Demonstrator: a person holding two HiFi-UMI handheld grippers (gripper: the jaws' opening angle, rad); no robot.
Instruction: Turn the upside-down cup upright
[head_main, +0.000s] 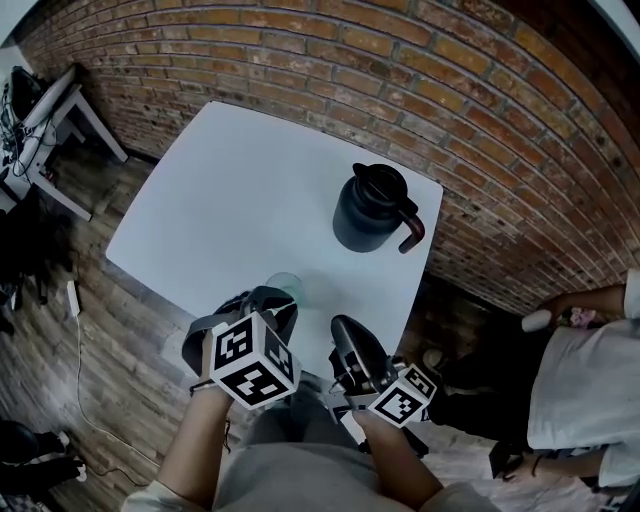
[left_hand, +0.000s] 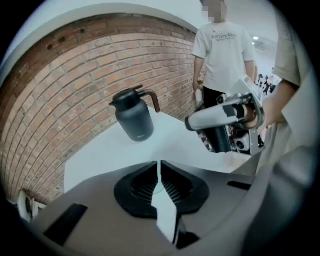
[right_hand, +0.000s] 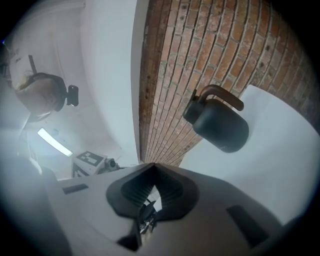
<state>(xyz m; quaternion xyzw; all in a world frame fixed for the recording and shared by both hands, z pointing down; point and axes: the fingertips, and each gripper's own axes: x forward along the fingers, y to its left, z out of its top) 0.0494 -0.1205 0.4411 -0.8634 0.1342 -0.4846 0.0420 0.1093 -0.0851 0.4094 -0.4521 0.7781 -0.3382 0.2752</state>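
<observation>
A clear glass cup (head_main: 286, 288) is at the near edge of the white table (head_main: 230, 190), right at the tips of my left gripper (head_main: 268, 303). In the left gripper view the jaws (left_hand: 160, 172) stand almost together, with a thin arc of glass (left_hand: 160, 189) pinched between the pads. Which way up the cup is, I cannot tell. My right gripper (head_main: 343, 328) hovers by the table's near right corner, shut and empty; in its own view (right_hand: 151, 175) it points toward the brick wall. It also shows in the left gripper view (left_hand: 220, 117).
A dark jug (head_main: 373, 210) with a brown handle stands at the table's far right, also seen as jug (left_hand: 135, 117) and jug (right_hand: 217, 122). A person in a white shirt (head_main: 585, 375) stands at the right. A brick wall (head_main: 330, 70) runs behind, and a desk (head_main: 45, 125) stands far left.
</observation>
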